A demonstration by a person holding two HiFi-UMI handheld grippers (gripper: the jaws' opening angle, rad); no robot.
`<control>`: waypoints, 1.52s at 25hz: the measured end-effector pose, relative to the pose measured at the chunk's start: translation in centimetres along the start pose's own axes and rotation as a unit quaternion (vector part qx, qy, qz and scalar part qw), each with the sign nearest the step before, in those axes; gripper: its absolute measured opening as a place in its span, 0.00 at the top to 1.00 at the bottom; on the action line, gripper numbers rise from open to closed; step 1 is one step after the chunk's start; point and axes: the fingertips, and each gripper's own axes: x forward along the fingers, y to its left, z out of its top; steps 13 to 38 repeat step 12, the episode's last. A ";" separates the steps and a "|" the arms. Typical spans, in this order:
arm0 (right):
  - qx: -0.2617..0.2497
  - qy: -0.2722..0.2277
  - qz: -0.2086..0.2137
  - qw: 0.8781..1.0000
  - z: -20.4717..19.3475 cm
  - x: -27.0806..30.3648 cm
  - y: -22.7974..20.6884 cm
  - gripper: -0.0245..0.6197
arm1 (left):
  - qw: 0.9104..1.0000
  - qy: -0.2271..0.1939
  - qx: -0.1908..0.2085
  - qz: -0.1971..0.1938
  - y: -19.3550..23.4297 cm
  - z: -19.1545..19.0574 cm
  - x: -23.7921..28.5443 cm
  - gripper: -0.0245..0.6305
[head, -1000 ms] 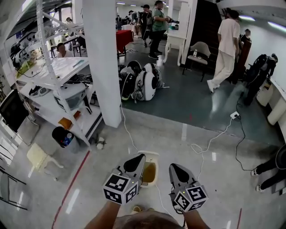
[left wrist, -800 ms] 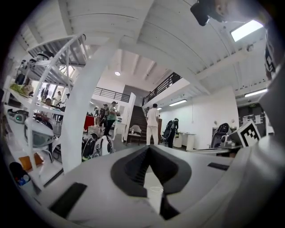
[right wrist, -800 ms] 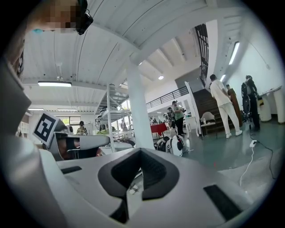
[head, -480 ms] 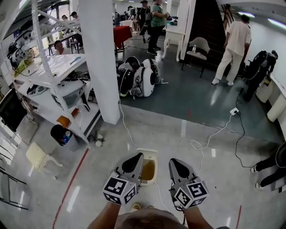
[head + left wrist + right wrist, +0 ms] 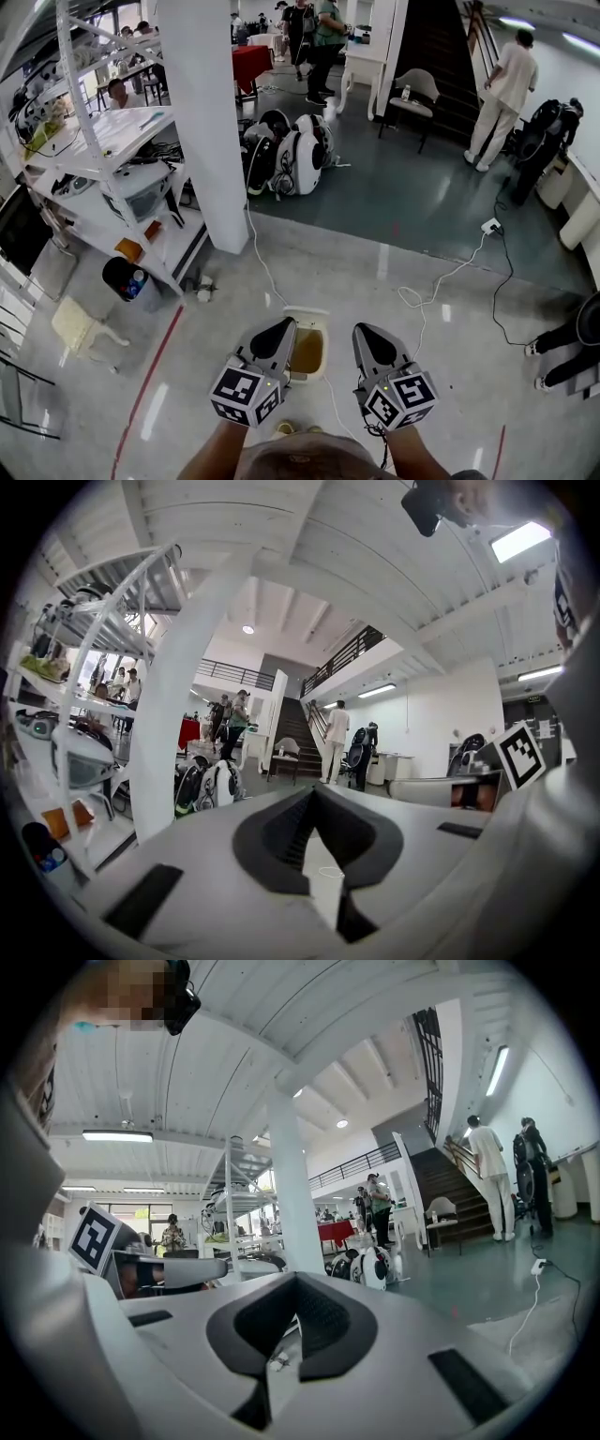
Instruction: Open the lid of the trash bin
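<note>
Both the left gripper [image 5: 284,325] and the right gripper [image 5: 362,331] are held above the trash bin [image 5: 307,316], jaws together and empty.
A brownish inside is seen from above, so the bin is judged already open; the lid itself cannot be made out.

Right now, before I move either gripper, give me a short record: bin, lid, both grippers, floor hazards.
trash bin: cream, on the floor, between the two grippers in the head view
lid: state cannot be told from above; a brownish centre shows
left gripper: fingers together, empty, overlapping the bin's left edge in the head view
right gripper: fingers together, empty, to the right of the bin
white cable: on the floor beyond the bin
</note>
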 end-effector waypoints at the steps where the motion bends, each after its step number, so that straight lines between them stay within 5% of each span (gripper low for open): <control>1: -0.001 0.001 0.000 1.000 0.0 0.0 -0.1 0.91 | 1.000 0.001 -0.001 0.000 0.0 -0.1 0.1 0.97; 38: -0.003 0.003 -0.003 1.000 0.0 0.4 -1.8 0.91 | 1.000 0.015 -0.010 -0.011 -0.8 -1.3 1.7 0.97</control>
